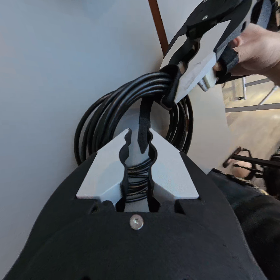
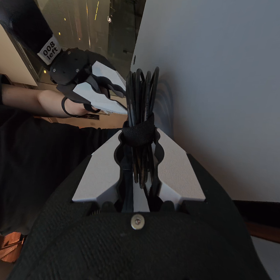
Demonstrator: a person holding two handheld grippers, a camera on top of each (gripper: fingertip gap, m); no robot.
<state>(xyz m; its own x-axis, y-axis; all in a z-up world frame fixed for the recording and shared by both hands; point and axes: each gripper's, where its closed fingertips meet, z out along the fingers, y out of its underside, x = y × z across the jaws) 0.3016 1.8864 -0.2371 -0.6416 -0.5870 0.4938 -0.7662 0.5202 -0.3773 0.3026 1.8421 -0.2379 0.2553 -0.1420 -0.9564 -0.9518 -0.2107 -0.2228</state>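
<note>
Black coiled cable [image 1: 115, 106] hangs against a pale wall [image 1: 45, 75], bundle clamped at its fabric strap [image 2: 138, 133] by the right gripper [image 2: 138, 136]. Left gripper [image 1: 140, 136] gapes slightly around the strap's loose tail [image 1: 143, 128] (touching or not, I cannot tell).

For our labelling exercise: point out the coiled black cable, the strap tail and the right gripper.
coiled black cable [image 1: 97, 109]: left wrist view, upper left strands.
strap tail [image 1: 143, 130]: left wrist view, mid-length, between left fingertips.
right gripper [image 2: 138, 133]: right wrist view, between fingertips.
</note>
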